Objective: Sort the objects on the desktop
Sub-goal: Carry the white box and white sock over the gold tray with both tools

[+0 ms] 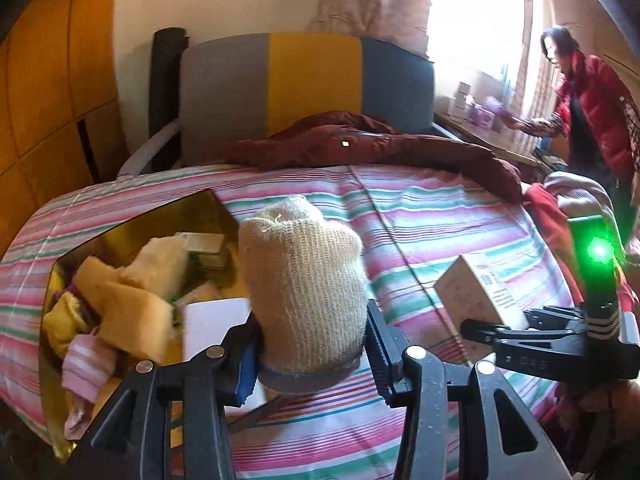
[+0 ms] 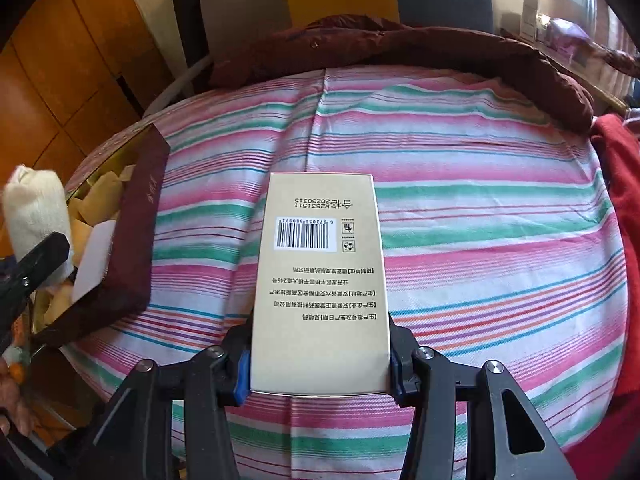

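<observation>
My left gripper (image 1: pixel 310 354) is shut on a rolled cream sock (image 1: pixel 304 284) and holds it up just right of an open gold-lined box (image 1: pixel 132 224). The sock also shows at the left edge of the right wrist view (image 2: pixel 34 212). The box holds yellow cloths, a pink striped sock (image 1: pixel 86 364) and a white card (image 1: pixel 214 322). My right gripper (image 2: pixel 320 360) is shut on a tan carton (image 2: pixel 320 280) with a barcode, above the striped sheet. The carton (image 1: pixel 470 292) and right gripper (image 1: pixel 480 330) also show in the left wrist view.
The striped sheet (image 2: pixel 480 220) covers a bed. A maroon jacket (image 1: pixel 360 144) lies along its far edge, red clothes (image 2: pixel 616 200) at the right. The box's maroon wall (image 2: pixel 136 232) stands left of the carton. A person in red (image 1: pixel 584 116) stands by a desk at the window.
</observation>
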`<move>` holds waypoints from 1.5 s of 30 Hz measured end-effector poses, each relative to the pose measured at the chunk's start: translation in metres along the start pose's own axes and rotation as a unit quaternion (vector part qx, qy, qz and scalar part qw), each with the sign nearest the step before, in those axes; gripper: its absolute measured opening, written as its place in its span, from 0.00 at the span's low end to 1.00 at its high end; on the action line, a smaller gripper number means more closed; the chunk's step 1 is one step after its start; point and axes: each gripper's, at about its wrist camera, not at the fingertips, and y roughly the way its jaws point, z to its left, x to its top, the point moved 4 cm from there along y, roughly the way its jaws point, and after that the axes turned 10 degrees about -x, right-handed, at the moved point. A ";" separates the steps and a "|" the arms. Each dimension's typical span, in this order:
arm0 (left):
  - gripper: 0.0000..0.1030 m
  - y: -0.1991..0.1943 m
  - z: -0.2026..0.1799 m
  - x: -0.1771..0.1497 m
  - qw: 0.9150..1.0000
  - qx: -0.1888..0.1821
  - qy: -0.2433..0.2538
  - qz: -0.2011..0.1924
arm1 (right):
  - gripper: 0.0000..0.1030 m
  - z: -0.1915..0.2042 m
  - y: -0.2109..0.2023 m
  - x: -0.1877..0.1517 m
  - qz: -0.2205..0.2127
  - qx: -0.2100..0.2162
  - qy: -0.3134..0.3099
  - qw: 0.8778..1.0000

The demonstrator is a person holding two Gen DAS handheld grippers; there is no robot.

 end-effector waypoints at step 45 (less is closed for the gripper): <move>0.45 -0.045 0.138 -0.040 0.985 0.084 -0.152 -0.001 | 0.49 0.180 -0.046 0.035 -0.046 0.150 -0.137 0.978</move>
